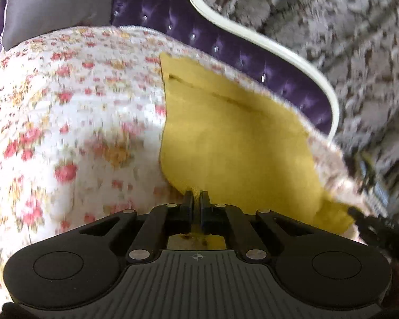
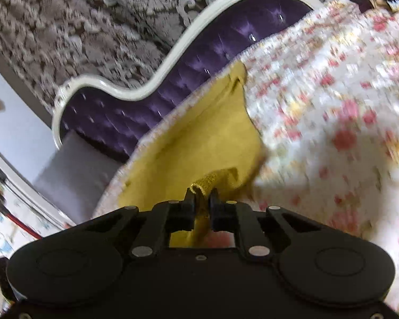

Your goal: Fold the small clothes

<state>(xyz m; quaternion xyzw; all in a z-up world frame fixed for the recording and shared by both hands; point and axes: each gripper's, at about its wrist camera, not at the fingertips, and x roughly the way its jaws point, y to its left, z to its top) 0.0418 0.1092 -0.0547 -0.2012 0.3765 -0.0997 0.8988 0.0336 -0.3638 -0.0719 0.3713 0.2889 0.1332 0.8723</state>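
A small mustard-yellow garment point(image 1: 234, 138) lies on a floral bedspread point(image 1: 74, 122), close to the bed's edge by the headboard. My left gripper point(image 1: 197, 194) is shut on the garment's near hem, with a sliver of yellow cloth pinched between its black fingers. In the right wrist view the same yellow garment point(image 2: 199, 138) stretches away from me, and my right gripper point(image 2: 202, 194) is shut on a bunched ribbed corner of it. At the right edge of the left wrist view, the other gripper's fingers point(image 1: 359, 216) grip the garment's far corner.
A purple tufted headboard point(image 1: 226, 45) with a cream curved frame point(image 1: 252, 37) runs beside the garment. A grey pillow point(image 1: 53, 5) leans at the bed's head. Brown patterned wallpaper point(image 1: 332, 26) is behind. In the right wrist view a grey pillow point(image 2: 74, 164) lies left of the bed.
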